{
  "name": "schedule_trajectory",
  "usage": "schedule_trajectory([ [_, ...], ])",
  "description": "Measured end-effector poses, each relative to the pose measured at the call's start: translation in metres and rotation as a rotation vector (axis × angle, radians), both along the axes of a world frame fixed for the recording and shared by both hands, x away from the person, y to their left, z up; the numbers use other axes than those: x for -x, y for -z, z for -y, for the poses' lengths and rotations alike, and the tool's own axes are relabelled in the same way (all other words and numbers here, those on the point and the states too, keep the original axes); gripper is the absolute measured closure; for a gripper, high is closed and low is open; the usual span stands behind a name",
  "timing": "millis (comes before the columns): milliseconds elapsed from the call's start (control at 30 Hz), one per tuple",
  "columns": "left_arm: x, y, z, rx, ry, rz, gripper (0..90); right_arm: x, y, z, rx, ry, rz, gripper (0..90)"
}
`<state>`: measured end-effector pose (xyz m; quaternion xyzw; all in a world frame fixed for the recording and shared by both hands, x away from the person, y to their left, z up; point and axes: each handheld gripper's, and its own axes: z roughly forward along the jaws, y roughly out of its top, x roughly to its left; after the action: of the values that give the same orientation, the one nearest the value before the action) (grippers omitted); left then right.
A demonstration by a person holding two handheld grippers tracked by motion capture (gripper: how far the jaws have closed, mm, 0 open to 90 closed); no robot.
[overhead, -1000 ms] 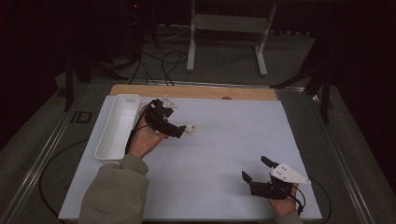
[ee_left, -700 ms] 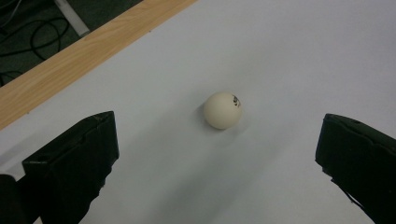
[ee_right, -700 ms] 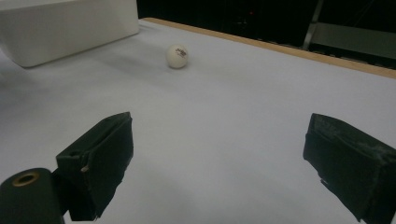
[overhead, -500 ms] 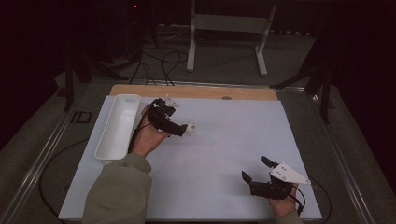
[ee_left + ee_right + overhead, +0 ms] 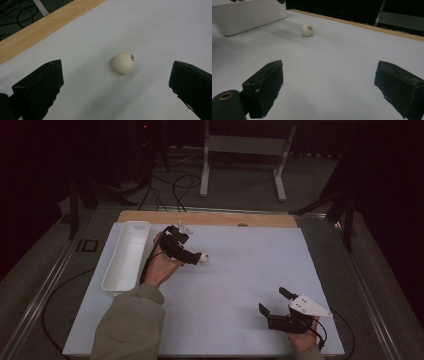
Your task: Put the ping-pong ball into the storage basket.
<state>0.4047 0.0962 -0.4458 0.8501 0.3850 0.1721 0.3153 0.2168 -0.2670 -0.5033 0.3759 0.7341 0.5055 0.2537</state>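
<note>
Ball (image 5: 124, 62) on white sheet (image 5: 240, 285) w/ wood edge, dark room; both grippers' fingers wide, nothing held.

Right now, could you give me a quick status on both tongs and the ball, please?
Left tongs open, ball ahead between the jaws, not gripped. Right tongs open, idle at the near edge. White tray left of the ball; path clear.
</note>
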Motion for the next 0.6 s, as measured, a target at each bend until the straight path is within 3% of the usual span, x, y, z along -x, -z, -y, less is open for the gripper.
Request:
schedule_trajectory([
  [600, -0.009, 0.011, 0.003, -0.021, -0.006, -0.013, 0.1, 0.0, 0.0, 0.0, -0.001, 0.0, -0.001, 8.3],
])
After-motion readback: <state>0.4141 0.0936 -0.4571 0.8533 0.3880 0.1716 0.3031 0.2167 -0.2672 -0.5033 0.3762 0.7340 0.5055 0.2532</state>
